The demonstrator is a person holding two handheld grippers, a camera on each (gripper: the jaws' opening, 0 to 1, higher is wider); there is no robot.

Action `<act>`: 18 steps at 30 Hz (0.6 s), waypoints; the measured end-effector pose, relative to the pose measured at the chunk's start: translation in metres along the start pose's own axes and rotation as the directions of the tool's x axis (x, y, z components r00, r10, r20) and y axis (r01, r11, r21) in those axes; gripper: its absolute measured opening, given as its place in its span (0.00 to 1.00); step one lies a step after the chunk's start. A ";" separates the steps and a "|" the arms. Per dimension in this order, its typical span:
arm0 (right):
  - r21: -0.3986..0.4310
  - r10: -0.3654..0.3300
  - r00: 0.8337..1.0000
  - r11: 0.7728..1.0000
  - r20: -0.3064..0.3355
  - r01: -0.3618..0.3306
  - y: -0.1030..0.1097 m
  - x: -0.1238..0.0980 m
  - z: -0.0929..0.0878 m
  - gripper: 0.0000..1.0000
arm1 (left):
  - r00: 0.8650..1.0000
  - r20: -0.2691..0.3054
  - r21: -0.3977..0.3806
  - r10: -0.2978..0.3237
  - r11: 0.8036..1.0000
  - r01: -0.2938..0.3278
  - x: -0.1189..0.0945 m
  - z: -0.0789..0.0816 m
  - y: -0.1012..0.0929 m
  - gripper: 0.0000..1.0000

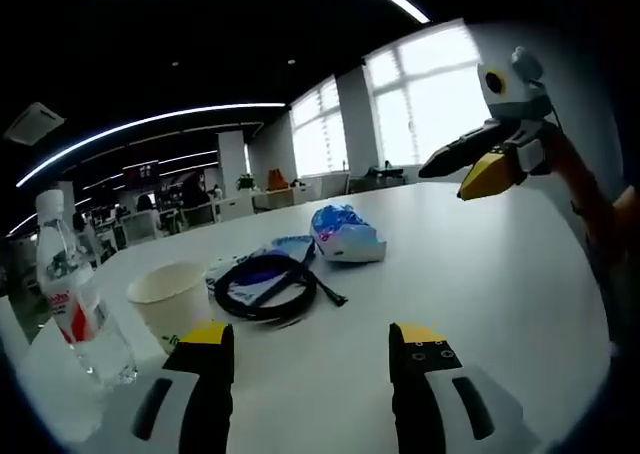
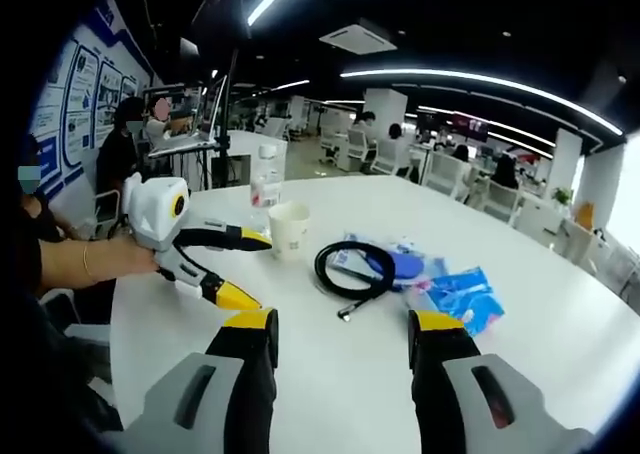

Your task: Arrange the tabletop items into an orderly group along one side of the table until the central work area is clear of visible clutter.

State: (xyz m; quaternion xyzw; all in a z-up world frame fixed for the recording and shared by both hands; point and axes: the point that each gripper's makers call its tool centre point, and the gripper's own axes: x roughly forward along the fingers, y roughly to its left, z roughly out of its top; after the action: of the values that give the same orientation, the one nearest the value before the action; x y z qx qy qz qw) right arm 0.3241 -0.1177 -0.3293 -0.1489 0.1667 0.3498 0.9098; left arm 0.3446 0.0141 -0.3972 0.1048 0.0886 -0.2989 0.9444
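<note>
Both hand-held grippers, left [image 1: 310, 346] and right [image 2: 343, 336], hover wide and empty over the white desk [image 1: 480, 264]. Coiled cable [image 2: 356, 266], blue packets [image 2: 462, 296], paper cup [image 2: 288, 230] and water bottle [image 1: 72, 296] clutter mid-desk; a careless sweep could topple the bottle.

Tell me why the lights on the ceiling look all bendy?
In both views the fisheye lens curves straight lines: the ceiling lights arc across the left gripper view, and another strip bows in the right gripper view. The windows in the left gripper view glare white; the table looks evenly lit.
</note>
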 end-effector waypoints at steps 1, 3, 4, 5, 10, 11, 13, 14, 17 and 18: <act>0.000 0.004 1.000 1.000 -0.002 -0.004 0.002 0.001 0.000 0.50 | 1.000 -0.002 0.002 0.000 1.000 0.000 0.002 0.001 0.000 0.62; -0.006 0.015 1.000 1.000 -0.002 -0.015 0.005 0.003 0.000 0.50 | 1.000 -0.001 -0.001 -0.007 1.000 0.007 0.005 0.001 -0.001 0.62; -0.005 0.020 1.000 1.000 -0.002 -0.020 0.005 0.004 0.001 0.50 | 1.000 -0.005 -0.003 -0.008 1.000 0.008 0.007 0.001 -0.001 0.62; -0.004 0.022 1.000 1.000 -0.002 -0.022 0.005 0.004 0.001 0.50 | 1.000 -0.006 -0.002 -0.011 1.000 0.011 0.008 0.002 -0.001 0.62; -0.002 0.018 1.000 1.000 -0.007 -0.018 0.002 0.009 0.000 0.49 | 1.000 -0.008 0.002 -0.020 1.000 0.020 0.013 0.004 -0.004 0.62; 0.000 0.020 1.000 1.000 -0.007 -0.020 0.002 0.011 0.001 0.49 | 1.000 -0.009 0.000 -0.019 1.000 0.019 0.014 0.005 -0.004 0.62; 0.000 0.022 1.000 1.000 -0.013 -0.022 0.001 0.013 0.000 0.49 | 1.000 -0.006 -0.003 -0.022 1.000 0.022 0.015 0.007 -0.004 0.62; -0.002 0.021 1.000 1.000 -0.017 -0.021 0.000 0.014 0.000 0.49 | 1.000 -0.005 -0.001 -0.023 1.000 0.023 0.016 0.008 -0.005 0.62; -0.001 0.019 1.000 1.000 -0.023 -0.019 -0.001 0.017 -0.001 0.48 | 0.999 0.001 -0.011 -0.032 0.999 0.032 0.019 0.008 -0.006 0.62; 0.000 0.020 0.999 1.000 -0.026 -0.020 -0.002 0.018 -0.001 0.48 | 0.999 -0.003 -0.017 -0.036 0.999 0.036 0.021 0.007 -0.007 0.62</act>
State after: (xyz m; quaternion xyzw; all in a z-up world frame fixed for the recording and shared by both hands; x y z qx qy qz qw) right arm 0.3378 -0.1086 -0.3371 -0.1518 0.1798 0.3568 0.9041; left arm 0.3579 -0.0051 -0.3959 0.0959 0.0946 -0.3148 0.9396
